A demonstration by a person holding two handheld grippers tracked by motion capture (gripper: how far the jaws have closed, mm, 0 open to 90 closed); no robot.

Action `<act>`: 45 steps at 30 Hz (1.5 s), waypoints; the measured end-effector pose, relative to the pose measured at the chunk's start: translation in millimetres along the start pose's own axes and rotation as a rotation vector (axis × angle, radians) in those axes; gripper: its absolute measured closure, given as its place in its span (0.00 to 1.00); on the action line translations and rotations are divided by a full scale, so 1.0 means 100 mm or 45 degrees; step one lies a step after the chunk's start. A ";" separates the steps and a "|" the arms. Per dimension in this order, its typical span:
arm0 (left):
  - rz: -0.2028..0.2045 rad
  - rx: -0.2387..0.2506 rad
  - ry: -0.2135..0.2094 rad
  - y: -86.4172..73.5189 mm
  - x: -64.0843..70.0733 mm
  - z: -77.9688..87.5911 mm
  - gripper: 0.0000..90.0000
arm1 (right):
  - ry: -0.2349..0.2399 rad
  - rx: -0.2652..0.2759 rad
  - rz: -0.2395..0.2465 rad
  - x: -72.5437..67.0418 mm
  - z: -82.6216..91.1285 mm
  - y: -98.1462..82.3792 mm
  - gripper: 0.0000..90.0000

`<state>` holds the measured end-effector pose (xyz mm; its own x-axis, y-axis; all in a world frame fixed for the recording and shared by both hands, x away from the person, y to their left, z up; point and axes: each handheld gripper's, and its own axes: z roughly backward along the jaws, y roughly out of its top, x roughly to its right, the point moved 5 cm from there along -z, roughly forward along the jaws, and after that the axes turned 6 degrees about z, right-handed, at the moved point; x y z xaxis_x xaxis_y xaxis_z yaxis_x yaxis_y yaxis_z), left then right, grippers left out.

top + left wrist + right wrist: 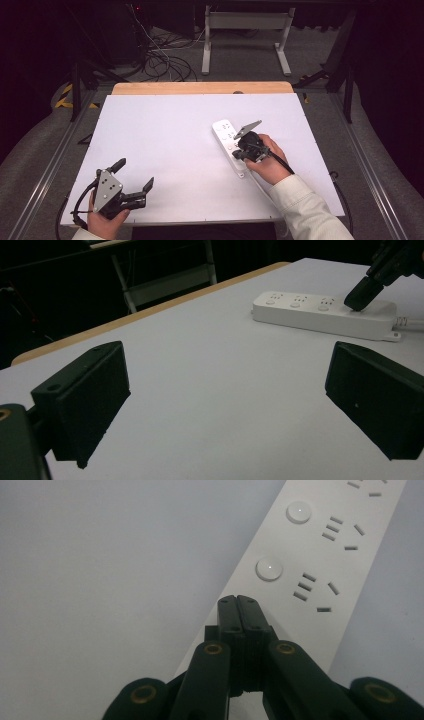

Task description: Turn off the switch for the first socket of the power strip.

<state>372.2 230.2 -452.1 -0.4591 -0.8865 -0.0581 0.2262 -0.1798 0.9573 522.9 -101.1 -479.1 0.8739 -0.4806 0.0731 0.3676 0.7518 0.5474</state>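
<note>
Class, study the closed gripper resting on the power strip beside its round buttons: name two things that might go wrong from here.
1. The right hand-held gripper, jaws shut, touches the power strip near the cord end; its tip may slip off the button it seems aimed at and miss it.
2. The strip lies loose on the white table, and the left hand-held gripper stands open and far away, so a push may slide the strip.
</note>
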 end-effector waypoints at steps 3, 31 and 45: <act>0.000 0.000 0.000 0.00 0.00 0.00 0.05 | -0.003 0.000 0.000 0.00 -0.01 0.00 1.00; 0.002 0.001 -0.001 0.00 0.00 0.00 0.05 | 0.002 0.008 -0.020 0.00 -0.02 -0.03 1.00; 0.004 0.001 -0.003 0.00 0.00 0.00 0.05 | -0.026 -0.011 -0.019 -0.03 -0.03 -0.02 1.00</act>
<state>372.0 230.1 -452.0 -0.4607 -0.8859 -0.0544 0.2270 -0.1769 0.9577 520.9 -100.0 -482.9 0.8616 -0.5009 0.0824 0.3833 0.7484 0.5413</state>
